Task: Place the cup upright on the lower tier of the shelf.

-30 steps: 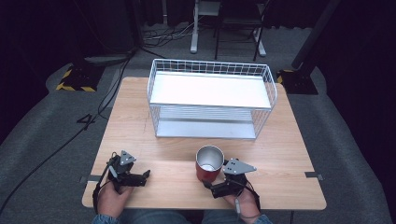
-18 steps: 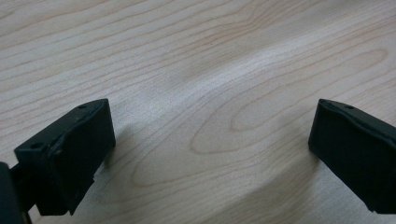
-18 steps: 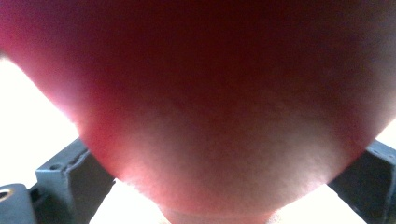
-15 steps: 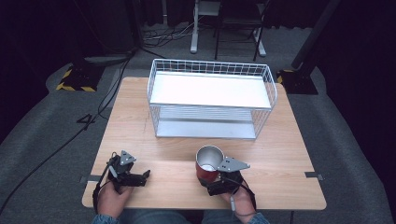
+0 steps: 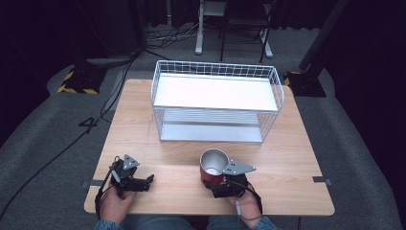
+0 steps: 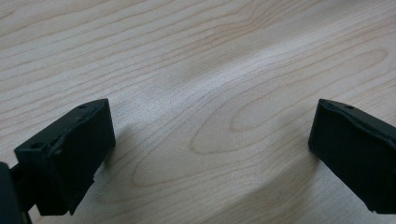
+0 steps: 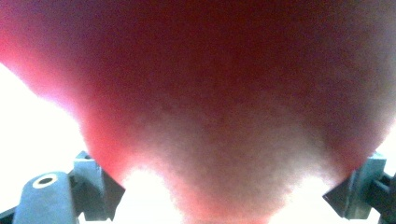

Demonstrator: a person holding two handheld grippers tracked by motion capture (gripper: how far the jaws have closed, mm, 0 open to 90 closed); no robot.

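Note:
A red cup (image 5: 212, 164) with a shiny metal inside stands upright near the table's front edge, right of centre. My right gripper (image 5: 218, 182) is around its base from the near side, jaws pressed to its sides. In the right gripper view the cup's red wall (image 7: 201, 93) is blurred and very close, with a jaw at each lower corner. My left gripper (image 5: 145, 180) rests low at the front left, pointing right. In the left gripper view its jaws stand wide apart, and the left gripper (image 6: 210, 140) holds nothing over bare wood.
A white two-level wire rack (image 5: 216, 93) stands across the far half of the wooden table (image 5: 287, 158). Bare wood lies between the rack and the grippers. Cables and stand legs are on the grey floor behind the table.
My right gripper has shifted slightly left and closed in around the cup. The cup and the left gripper have stayed in place.

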